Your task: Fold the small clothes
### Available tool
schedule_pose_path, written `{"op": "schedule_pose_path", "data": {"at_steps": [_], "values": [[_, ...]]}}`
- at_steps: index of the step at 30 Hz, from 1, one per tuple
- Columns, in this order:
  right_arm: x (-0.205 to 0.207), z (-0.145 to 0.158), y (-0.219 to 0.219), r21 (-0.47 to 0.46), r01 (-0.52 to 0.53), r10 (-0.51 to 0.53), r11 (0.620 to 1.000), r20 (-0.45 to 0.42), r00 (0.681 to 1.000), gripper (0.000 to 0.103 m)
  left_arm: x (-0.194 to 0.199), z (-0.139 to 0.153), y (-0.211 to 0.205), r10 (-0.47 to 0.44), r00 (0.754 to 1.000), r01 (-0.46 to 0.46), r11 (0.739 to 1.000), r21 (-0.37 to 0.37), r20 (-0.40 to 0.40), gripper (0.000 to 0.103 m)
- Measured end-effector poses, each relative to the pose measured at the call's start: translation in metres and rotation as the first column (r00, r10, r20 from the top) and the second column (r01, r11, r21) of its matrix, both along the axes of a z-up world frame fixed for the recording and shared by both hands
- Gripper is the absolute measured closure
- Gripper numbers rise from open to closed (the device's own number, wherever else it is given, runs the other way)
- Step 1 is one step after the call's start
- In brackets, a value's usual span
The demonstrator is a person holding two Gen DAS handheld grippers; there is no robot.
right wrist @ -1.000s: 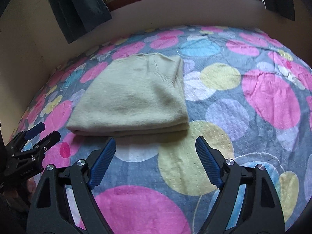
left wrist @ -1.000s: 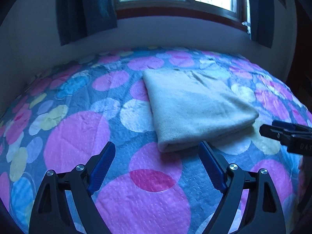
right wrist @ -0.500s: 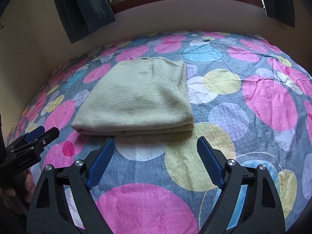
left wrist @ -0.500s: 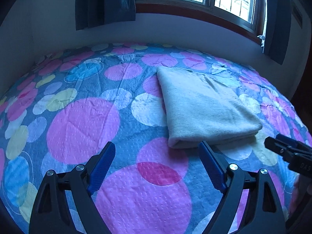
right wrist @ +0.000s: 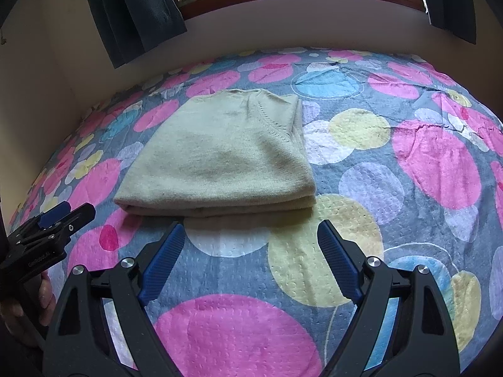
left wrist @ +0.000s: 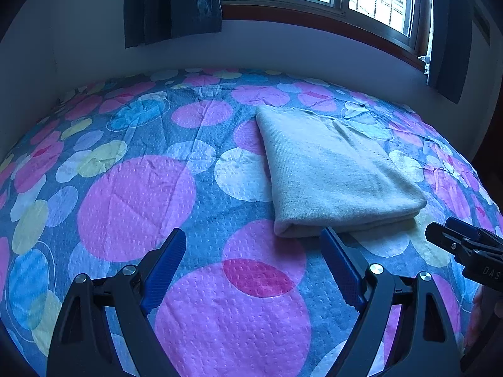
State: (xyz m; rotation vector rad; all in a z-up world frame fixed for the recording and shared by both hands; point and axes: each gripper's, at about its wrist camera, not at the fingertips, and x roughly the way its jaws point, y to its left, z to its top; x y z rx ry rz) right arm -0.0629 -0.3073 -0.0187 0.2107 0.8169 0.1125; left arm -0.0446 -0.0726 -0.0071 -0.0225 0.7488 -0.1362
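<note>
Cream knitted sweater, folded into a soft rectangle, lay on the dimpled circle-print bedspread, just beyond the left gripper and right gripper, both spread, empty.

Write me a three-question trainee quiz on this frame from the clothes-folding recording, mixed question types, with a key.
1. True or false: the left gripper is clamped on the cream knit sweater.
2. Multiple choice: the sweater lies (A) spread flat with sleeves out, (B) folded into a compact rectangle, (C) bunched in a heap.
3. Fill in: the right gripper hovers with its jaws ____ over the polka-dot bedspread.

Key: 1 false, it is open and short of the sweater; 2 B; 3 open.
</note>
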Motion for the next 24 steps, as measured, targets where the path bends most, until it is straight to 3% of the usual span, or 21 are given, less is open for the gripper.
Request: {"op": "schedule_pose_path", "data": {"at_steps": [24], "values": [[0.0013,-0.0009,-0.0009,-0.001,0.003,-0.003,1.0,-0.003,1.0,0.016,-0.0051,0.0032,-0.0025,0.016,1.0,-0.017,1.0,0.022,0.009,0.017]]}}
